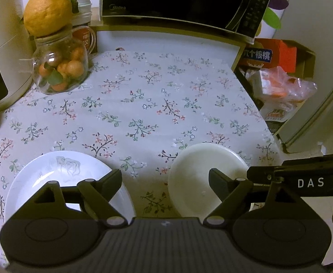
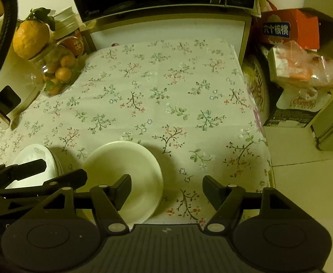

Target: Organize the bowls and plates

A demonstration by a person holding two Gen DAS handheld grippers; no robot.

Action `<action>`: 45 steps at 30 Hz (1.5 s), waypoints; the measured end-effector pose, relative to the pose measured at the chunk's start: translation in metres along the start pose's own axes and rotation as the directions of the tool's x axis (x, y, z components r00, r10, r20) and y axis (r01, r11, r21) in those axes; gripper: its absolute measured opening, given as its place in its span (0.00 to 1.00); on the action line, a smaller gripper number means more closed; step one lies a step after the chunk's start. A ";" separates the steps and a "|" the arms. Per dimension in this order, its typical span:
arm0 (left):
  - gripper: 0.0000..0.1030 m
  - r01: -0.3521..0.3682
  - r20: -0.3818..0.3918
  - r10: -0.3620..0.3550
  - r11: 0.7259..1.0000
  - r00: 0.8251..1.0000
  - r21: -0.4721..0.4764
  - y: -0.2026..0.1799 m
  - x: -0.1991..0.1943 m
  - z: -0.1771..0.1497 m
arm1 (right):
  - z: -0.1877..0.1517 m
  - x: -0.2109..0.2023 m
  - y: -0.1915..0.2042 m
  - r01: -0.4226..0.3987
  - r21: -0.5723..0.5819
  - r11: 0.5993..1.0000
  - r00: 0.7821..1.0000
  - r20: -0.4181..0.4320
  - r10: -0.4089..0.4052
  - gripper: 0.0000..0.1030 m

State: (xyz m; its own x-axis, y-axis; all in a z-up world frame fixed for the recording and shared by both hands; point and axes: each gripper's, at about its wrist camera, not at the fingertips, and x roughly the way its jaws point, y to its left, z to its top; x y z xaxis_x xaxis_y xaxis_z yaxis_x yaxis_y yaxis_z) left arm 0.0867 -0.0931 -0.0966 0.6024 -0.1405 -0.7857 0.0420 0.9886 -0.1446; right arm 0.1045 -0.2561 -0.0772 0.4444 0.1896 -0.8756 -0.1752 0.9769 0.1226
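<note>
While both tongs gape empty, plate (image 1: 52, 177) beside bowl (image 1: 196, 177) on tablecloth (image 1: 143, 104)

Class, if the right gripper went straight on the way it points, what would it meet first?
Probably the flowered tablecloth just right of the cream bowl; its left finger overlaps the bowl's rim, though depth is unclear.

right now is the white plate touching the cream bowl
Apart. The left wrist view shows the white plate and the cream bowl separated by a strip of bare floral tablecloth; the right wrist view shows the same gap.
</note>
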 end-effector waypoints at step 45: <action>0.12 0.104 -0.149 -0.097 0.994 0.984 0.039 0.002 0.049 -0.006 | -0.008 0.051 0.015 -0.029 0.024 0.999 0.986 -0.163 0.033 0.14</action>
State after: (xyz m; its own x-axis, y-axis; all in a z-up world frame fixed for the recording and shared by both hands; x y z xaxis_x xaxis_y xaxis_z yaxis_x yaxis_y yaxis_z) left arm 0.1119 -0.0980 -0.1389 0.4699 -0.2420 -0.8489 0.1355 0.9701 -0.2016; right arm 0.1172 -0.2330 -0.1235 0.2891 0.2028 -0.9356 -0.1665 0.9730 0.1595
